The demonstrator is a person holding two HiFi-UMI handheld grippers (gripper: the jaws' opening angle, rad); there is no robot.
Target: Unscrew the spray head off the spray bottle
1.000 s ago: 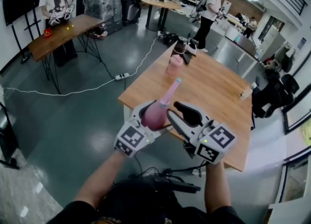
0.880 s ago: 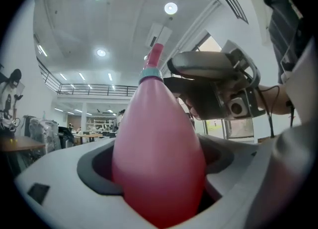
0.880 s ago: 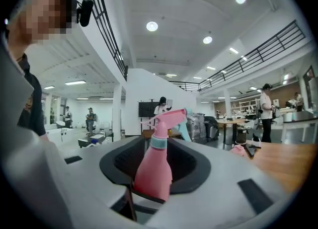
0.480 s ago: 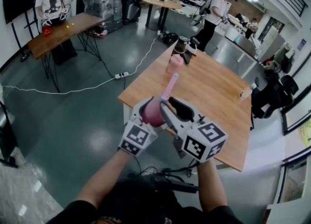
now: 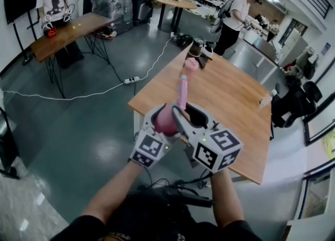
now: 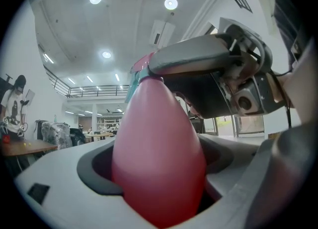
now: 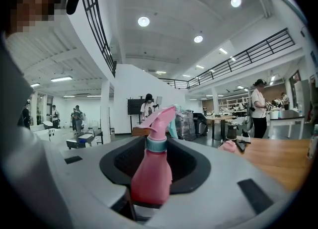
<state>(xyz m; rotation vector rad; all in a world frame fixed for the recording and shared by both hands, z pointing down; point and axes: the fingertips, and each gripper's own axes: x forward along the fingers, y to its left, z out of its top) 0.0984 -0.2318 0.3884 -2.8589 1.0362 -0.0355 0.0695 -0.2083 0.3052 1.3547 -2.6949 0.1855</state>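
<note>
The pink spray bottle (image 5: 166, 121) is held up in front of me, over the near corner of the wooden table (image 5: 235, 93). My left gripper (image 5: 163, 125) is shut on its round body (image 6: 156, 148). The neck points up and away. A teal collar (image 7: 155, 144) and the pink spray head (image 7: 160, 119) top it in the right gripper view. My right gripper (image 5: 186, 115) stands open around the bottle (image 7: 151, 176), one jaw on each side. A gap shows, and the pads are not pressing. Its grey finger (image 6: 198, 59) lies across the bottle's top in the left gripper view.
A pink cup (image 5: 191, 65) and dark items (image 5: 199, 49) stand at the table's far end, a small bottle (image 5: 267, 99) near its right edge. Cables (image 5: 131, 81) cross the floor at left. A person (image 5: 235, 15) stands beyond the table, and another at a second table (image 5: 68, 31).
My right gripper has swung left from beside the bottle until its jaws straddle it. The bottle's neck has tipped more upright. The left gripper keeps its hold.
</note>
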